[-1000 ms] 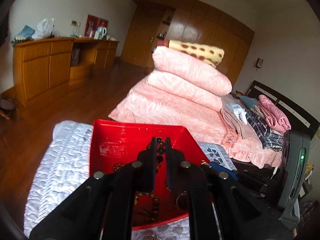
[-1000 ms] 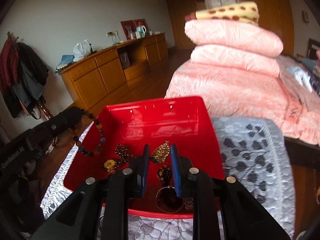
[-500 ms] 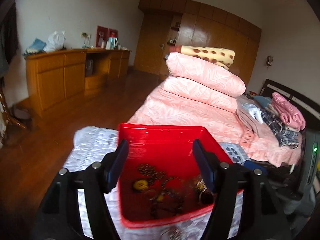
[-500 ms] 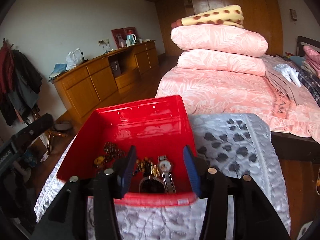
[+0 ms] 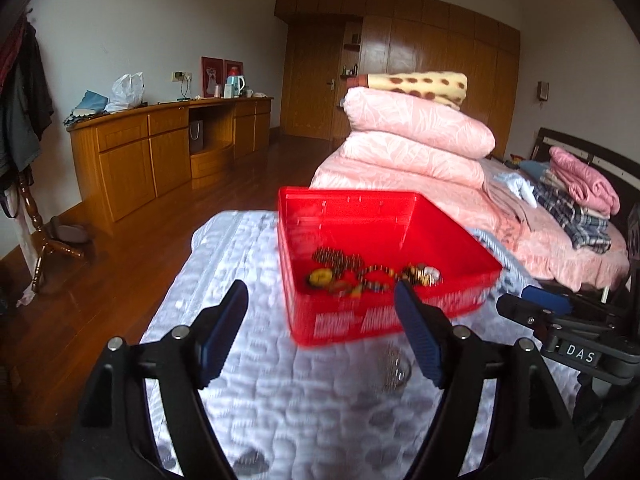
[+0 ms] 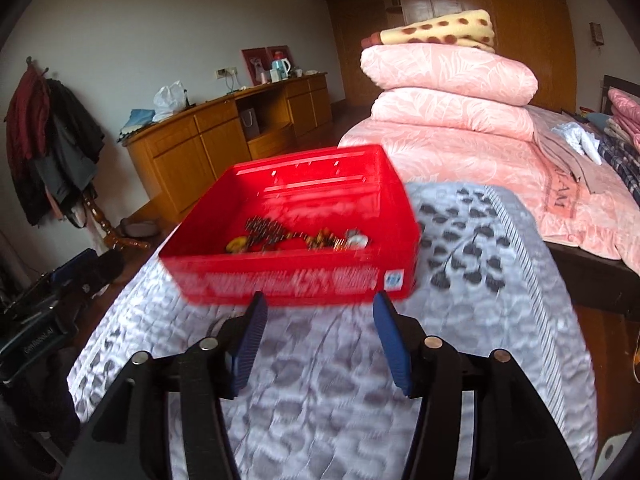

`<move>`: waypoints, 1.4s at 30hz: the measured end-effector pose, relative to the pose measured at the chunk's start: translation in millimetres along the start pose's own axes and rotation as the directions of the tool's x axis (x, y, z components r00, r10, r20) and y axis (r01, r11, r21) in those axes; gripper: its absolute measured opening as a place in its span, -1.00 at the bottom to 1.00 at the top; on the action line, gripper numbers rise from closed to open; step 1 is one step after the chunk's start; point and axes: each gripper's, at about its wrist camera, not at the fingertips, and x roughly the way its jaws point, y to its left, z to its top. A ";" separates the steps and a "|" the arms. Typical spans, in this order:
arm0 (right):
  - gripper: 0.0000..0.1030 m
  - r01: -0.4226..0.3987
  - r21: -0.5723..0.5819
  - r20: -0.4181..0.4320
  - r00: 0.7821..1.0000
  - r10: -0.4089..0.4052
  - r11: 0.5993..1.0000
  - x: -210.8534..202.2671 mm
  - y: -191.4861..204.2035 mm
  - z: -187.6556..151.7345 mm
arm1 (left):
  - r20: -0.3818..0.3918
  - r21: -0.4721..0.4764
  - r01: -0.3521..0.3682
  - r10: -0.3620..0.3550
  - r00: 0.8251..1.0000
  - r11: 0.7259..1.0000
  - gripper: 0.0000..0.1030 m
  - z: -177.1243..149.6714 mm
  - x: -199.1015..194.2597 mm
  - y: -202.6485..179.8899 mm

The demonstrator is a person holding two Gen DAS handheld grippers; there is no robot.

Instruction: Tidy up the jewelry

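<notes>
Pulled back from red box [image 5: 384, 264]; both sets of fingers just opened, wide, nothing held. Jewelry [image 5: 372, 274] inside, ahead of fingers. Silvery piece [image 5: 396, 368] on quilt [image 6: 460, 320], between left fingers: approach low, square, close gently.

We see a glossy red plastic bin [image 5: 384, 240] resting on a quilted, faintly shiny silver-grey cloth [image 5: 256, 272]. Inside the bin lie glinting beads and metal jewelry [image 5: 372, 274]; just in front of it on the cloth sits a metallic ring-like piece [image 5: 396, 370], blurred. Beyond the bin we see soft pink quilted bedding [image 5: 416, 140], a polished wooden floor [image 5: 132, 248] and smooth varnished wood cabinets [image 5: 160, 152].
</notes>
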 end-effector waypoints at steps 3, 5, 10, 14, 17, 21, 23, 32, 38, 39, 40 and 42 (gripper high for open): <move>0.06 -0.006 -0.008 -0.029 1.000 0.005 1.000 0.9 6.9 -11.8 | -0.019 0.012 -0.017 0.017 1.000 1.000 0.52 -12.2 -5.3 3.3; 0.06 -0.012 -0.019 -0.053 0.999 0.011 1.000 3.9 12.8 -19.3 | -0.040 0.029 -0.036 0.037 0.999 0.999 0.61 -21.4 -6.1 4.8; 0.06 -0.041 -0.032 -0.105 0.994 0.037 0.999 15.6 28.8 -34.0 | -0.113 0.030 -0.071 0.074 0.991 0.997 0.66 -42.1 -1.1 15.5; 0.06 -0.059 -0.034 -0.124 0.991 0.054 0.998 21.2 38.2 -37.8 | -0.142 0.006 -0.072 0.072 0.987 0.997 0.72 -51.0 -1.4 24.8; 0.06 -0.066 -0.038 -0.135 0.989 0.060 0.997 24.6 43.3 -36.6 | -0.147 -0.003 -0.078 0.076 0.986 0.997 0.74 -54.1 -4.6 31.0; 0.06 -0.065 -0.042 -0.149 0.987 0.058 0.997 31.0 50.4 -35.6 | -0.156 -0.030 -0.085 0.080 0.985 0.996 0.75 -54.8 -5.7 40.2; 0.06 -0.066 -0.044 -0.156 0.986 0.058 0.997 35.0 53.4 -34.5 | -0.161 -0.043 -0.090 0.082 0.983 0.995 0.75 -54.4 -5.0 45.2; 0.13 -0.074 -0.046 -0.193 0.979 0.064 0.996 57.6 68.1 -30.5 | -0.184 -0.032 -0.123 0.115 0.976 0.992 0.75 -54.5 0.6 57.9; 0.17 -0.063 -0.061 -0.205 0.978 0.049 0.996 69.5 78.2 -26.8 | -0.217 -0.075 -0.133 0.114 0.969 0.988 0.75 -55.2 5.6 74.9; 0.17 -0.059 -0.062 -0.209 0.977 0.045 0.996 72.3 79.7 -26.5 | -0.219 -0.075 -0.131 0.112 0.969 0.988 0.75 -55.3 5.7 76.9; 0.17 -0.056 -0.066 -0.213 0.976 0.041 0.996 75.0 81.3 -26.5 | -0.219 -0.073 -0.132 0.114 0.969 0.989 0.75 -55.5 5.4 78.2; 0.17 -0.045 -0.076 -0.223 0.975 0.027 0.996 80.1 84.5 -26.7 | -0.219 -0.071 -0.134 0.116 0.969 0.988 0.75 -55.4 4.5 82.1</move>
